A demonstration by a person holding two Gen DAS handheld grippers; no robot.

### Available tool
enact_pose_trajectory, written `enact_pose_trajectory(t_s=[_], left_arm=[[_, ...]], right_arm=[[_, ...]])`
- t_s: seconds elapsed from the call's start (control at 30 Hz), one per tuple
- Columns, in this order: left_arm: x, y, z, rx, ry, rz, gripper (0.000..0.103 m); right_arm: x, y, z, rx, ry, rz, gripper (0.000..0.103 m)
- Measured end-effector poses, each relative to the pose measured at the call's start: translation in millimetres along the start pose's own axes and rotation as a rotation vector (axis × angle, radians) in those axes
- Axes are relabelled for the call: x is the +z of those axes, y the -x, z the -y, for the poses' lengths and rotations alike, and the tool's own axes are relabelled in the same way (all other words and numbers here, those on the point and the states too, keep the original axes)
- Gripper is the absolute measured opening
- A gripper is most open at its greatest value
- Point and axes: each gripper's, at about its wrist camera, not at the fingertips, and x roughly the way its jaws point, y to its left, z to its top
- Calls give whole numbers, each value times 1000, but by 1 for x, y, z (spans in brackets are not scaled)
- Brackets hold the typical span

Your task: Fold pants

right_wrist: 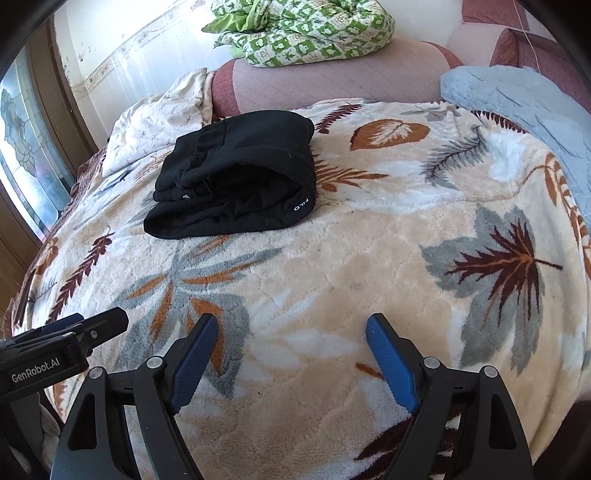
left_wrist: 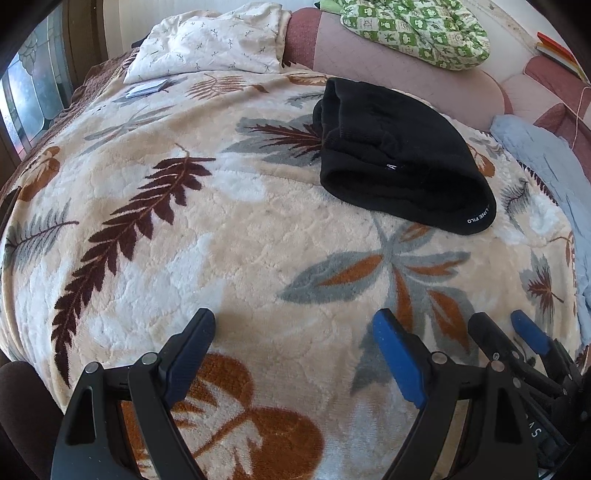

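Note:
The black pants (left_wrist: 399,155) lie folded into a thick bundle on the leaf-patterned blanket (left_wrist: 221,229), far from both grippers; they also show in the right wrist view (right_wrist: 236,177). My left gripper (left_wrist: 295,325) is open and empty above the blanket near its front edge. My right gripper (right_wrist: 291,328) is open and empty too. It shows at the lower right of the left wrist view (left_wrist: 506,325), close beside the left one. The left gripper's fingers (right_wrist: 99,325) show at the lower left of the right wrist view.
A cream pillow (left_wrist: 210,40) lies at the back left. A green checked quilt (left_wrist: 417,29) sits on the pink headboard (left_wrist: 369,62). A light blue quilt (right_wrist: 524,107) lies on the right. A window (left_wrist: 33,85) is at the left.

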Motion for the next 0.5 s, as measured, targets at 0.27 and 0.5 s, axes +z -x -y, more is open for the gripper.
enact_pose_trajectory(t_s=[0.27, 0.5], left_arm=[[-1, -6, -1, 4, -17, 19, 93], [-4, -13, 7, 31, -58, 54, 103]], right_arm=[[-9, -8, -16, -59, 102, 27, 99], [-10, -11, -17, -57, 112, 43, 103]])
